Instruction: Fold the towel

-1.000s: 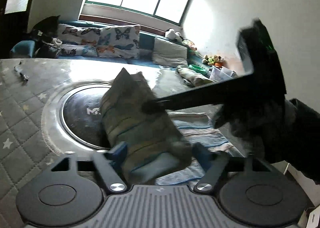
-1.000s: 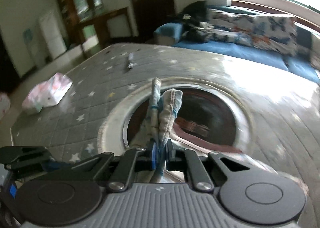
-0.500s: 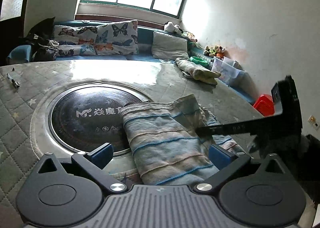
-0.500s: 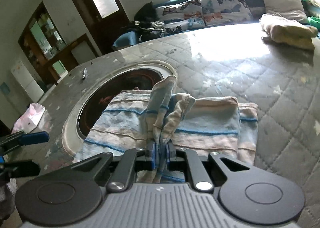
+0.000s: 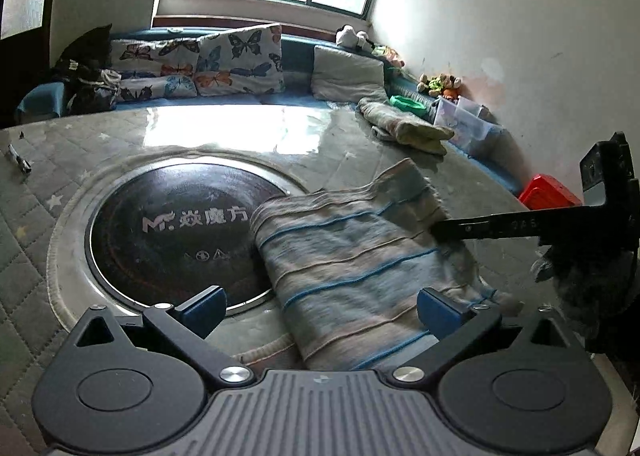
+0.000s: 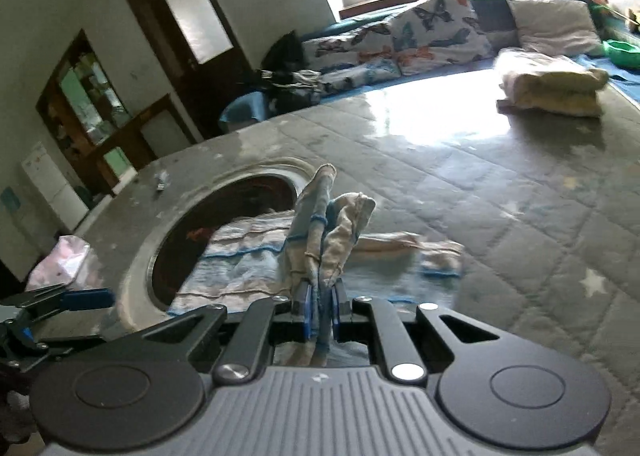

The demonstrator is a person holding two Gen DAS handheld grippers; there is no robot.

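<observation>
We see a wide quilted table with a round dark cooktop set into it. The striped towel lies folded flat on the table, its left edge overlapping the cooktop rim. Our left gripper hangs over the towel's near part with its blue pads spread wide, holding nothing. Our right gripper has its pads pinched tight on a bunched corner of the towel, which stands up above the folded layers. Another folded cloth sits well apart at the far edge.
</observation>
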